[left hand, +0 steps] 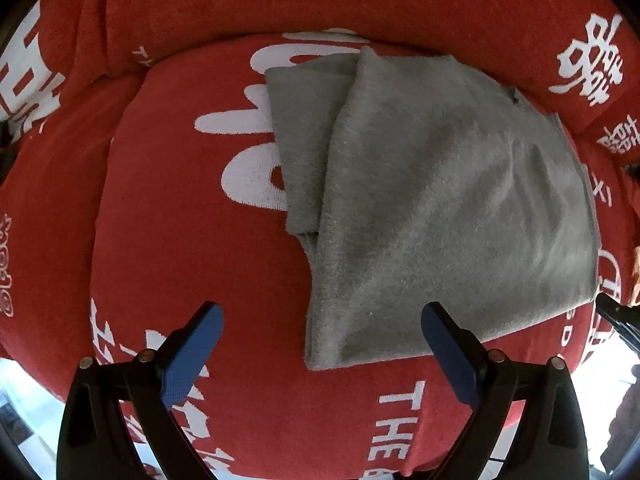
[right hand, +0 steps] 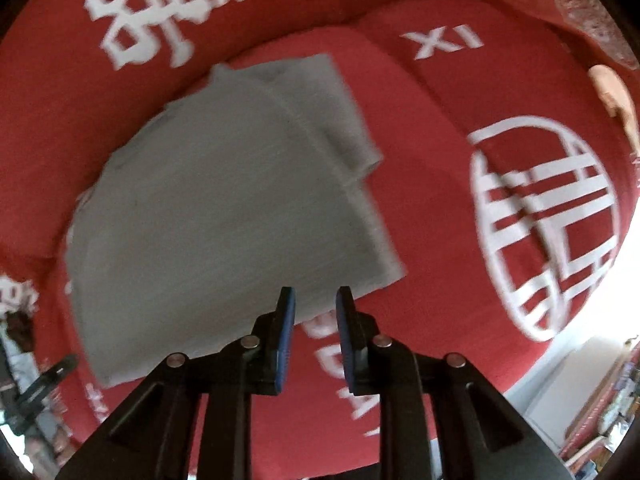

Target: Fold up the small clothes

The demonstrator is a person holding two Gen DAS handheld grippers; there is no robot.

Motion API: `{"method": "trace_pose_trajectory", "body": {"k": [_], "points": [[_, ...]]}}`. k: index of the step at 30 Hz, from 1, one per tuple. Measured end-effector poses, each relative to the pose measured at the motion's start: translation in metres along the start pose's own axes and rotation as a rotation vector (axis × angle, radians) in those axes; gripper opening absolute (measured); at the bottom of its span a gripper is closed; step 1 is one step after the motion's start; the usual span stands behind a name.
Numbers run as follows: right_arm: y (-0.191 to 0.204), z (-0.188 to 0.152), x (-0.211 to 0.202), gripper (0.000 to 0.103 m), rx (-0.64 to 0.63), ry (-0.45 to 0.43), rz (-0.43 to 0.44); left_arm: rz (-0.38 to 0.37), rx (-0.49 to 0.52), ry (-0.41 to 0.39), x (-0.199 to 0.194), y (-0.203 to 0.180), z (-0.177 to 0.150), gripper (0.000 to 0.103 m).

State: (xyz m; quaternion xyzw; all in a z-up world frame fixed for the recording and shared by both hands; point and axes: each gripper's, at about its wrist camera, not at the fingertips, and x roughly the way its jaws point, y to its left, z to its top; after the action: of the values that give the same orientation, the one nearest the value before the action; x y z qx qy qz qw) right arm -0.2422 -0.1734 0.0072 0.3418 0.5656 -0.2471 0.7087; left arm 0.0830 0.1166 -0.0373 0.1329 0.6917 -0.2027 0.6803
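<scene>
1. Two handheld grippers hover over a red cushion [left hand: 168,208] printed with white characters; on it lies one grey garment [left hand: 440,200], partly folded into overlapping layers.
2. Left gripper [left hand: 320,320]: jaws spread wide, holding nothing. The garment's near corner lies just ahead, between the blue pads, and the cloth runs away toward the cushion's far right edge.
3. Right gripper [right hand: 316,300]: jaws narrowed to a slim gap, gripping nothing visible. The garment's [right hand: 224,208] near edge sits right at the fingertips, with the cloth spreading ahead and to the left.
4. Judging by layout, the garment's long axis runs from the near edge toward the cushion's back, and both grippers sit close to its near edge; neither looks clearly nearer.
</scene>
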Motion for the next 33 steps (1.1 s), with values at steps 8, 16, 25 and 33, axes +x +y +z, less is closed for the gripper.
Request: {"method": "trace_pose_trajectory", "body": {"k": [8, 16, 25, 33], "points": [[0.049, -0.025, 0.021, 0.023, -0.041, 0.135, 0.209, 0.004, 0.050, 0.028, 0.006, -0.007, -0.006, 0.099], [0.072, -0.043, 0.039, 0.027, -0.025, 0.228, 0.296, 0.000, 0.017, 0.047, 0.012, 0.000, -0.008, 0.099], [0.094, -0.058, 0.079, 0.034, 0.055, 0.329, 0.460, -0.030, -0.066, 0.067, 0.021, 0.036, -0.010, 0.099], [0.120, -0.085, 0.116, 0.039, 0.155, 0.384, 0.673, -0.160, -0.170, 0.069, 0.028, 0.082, -0.003, 0.099]]}}
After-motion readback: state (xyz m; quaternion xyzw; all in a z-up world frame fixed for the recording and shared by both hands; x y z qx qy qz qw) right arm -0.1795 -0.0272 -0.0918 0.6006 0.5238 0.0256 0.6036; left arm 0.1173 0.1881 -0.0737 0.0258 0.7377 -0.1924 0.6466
